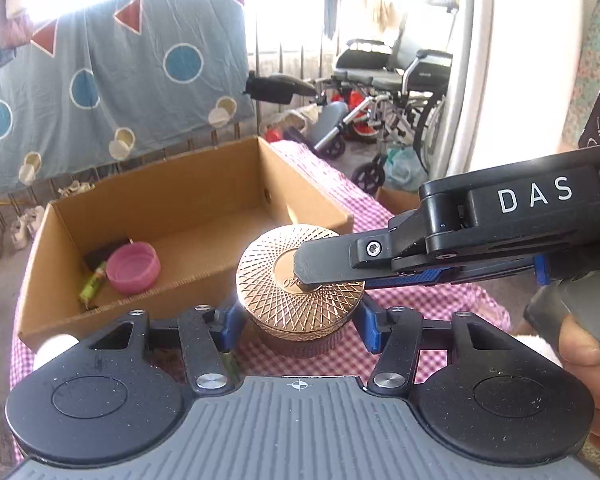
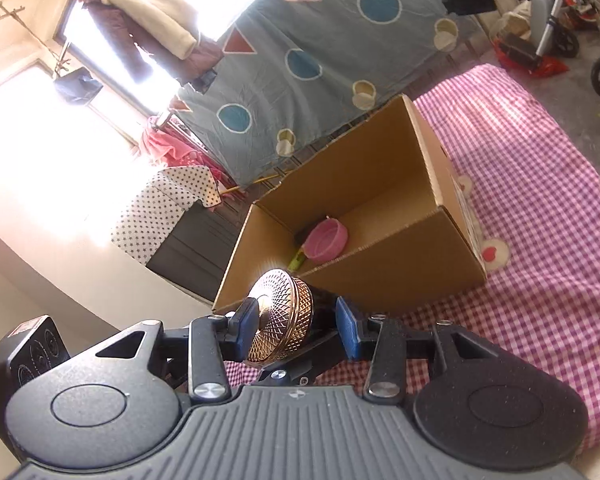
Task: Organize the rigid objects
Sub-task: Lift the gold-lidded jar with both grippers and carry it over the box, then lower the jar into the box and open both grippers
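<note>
Left gripper (image 1: pixel 298 322) jaws clamped on the sides of the gold-lidded jar (image 1: pixel 300 280); right gripper (image 2: pixel 296 330) jaws clamped top-to-bottom across the same jar, held just above the checkered table (image 1: pixel 420 320), at the near wall of the cardboard box (image 1: pixel 180 280). Best: carry level over the wall, then lower beside the pink cap (image 1: pixel 134 268). Jar's lower body mostly hidden; the dark and green items behind the cap are unclear.

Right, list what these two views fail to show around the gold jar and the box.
- Left wrist view: jar base, hidden behind the left gripper.
- Left wrist view: lid lettering, covered by the right gripper finger.
- Both views: dark item in the cardboard box, behind the pink cap.
- Right wrist view: jar body, behind its lid.
</note>
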Action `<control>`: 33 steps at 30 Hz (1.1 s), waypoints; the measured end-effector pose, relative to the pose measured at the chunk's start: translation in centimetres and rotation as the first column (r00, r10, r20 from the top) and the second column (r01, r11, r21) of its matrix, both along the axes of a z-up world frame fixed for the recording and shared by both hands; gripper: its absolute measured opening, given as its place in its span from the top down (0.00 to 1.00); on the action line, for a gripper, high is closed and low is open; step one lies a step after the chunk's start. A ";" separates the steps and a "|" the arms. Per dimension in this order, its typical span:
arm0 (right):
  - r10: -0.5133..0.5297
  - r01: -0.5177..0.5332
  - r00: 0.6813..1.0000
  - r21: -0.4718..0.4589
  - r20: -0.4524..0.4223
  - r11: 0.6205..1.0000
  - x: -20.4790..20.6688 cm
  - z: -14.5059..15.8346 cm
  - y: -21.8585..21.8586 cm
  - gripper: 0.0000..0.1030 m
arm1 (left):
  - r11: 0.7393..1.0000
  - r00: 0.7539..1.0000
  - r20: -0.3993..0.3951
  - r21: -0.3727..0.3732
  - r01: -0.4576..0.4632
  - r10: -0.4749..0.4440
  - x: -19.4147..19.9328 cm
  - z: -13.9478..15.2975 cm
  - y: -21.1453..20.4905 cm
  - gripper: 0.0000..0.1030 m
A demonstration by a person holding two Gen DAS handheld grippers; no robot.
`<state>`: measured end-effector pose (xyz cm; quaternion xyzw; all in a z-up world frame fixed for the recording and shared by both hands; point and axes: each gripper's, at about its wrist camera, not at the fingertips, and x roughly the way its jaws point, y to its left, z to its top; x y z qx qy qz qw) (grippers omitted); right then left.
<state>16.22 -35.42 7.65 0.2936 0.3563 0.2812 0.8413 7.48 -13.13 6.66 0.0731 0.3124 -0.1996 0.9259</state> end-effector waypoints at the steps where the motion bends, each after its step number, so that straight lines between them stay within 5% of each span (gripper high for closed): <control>1: 0.014 -0.014 1.000 -0.007 0.026 1.000 0.6 1.2 0.4 0.56 | 1.000 1.000 0.011 -0.002 -0.008 0.008 0.4 0.8 0.2 0.46; 5: 0.070 -0.067 0.994 -0.039 0.082 0.997 3.8 4.2 2.1 0.56 | 0.998 0.998 0.020 -0.008 -0.058 0.058 3.2 3.4 1.2 0.46; 10: 0.144 -0.143 0.990 -0.084 0.000 0.986 10.5 4.0 4.8 0.56 | 0.994 0.986 -0.125 -0.010 -0.112 0.110 10.0 2.7 2.5 0.46; 13: 0.174 -0.187 0.976 -0.097 -0.127 0.977 15.0 1.6 6.3 0.56 | 0.990 0.953 -0.274 -0.019 -0.142 0.131 13.9 0.2 3.7 0.46; 16: 0.196 -0.225 0.947 -0.093 -0.254 0.970 18.5 -1.6 7.5 0.56 | 0.983 0.893 -0.422 -0.018 -0.181 0.157 17.0 -2.9 4.9 0.46; 24: 0.224 -0.306 0.881 -0.139 -0.417 0.942 22.3 -6.6 10.3 0.56 | 0.971 0.764 -0.612 0.027 -0.236 0.203 20.9 -7.2 6.3 0.46; 33: 0.208 -0.306 0.865 -0.151 -0.457 0.940 22.7 -7.9 10.6 0.54 | 0.968 0.726 -0.653 0.046 -0.248 0.217 21.6 -8.2 6.3 0.41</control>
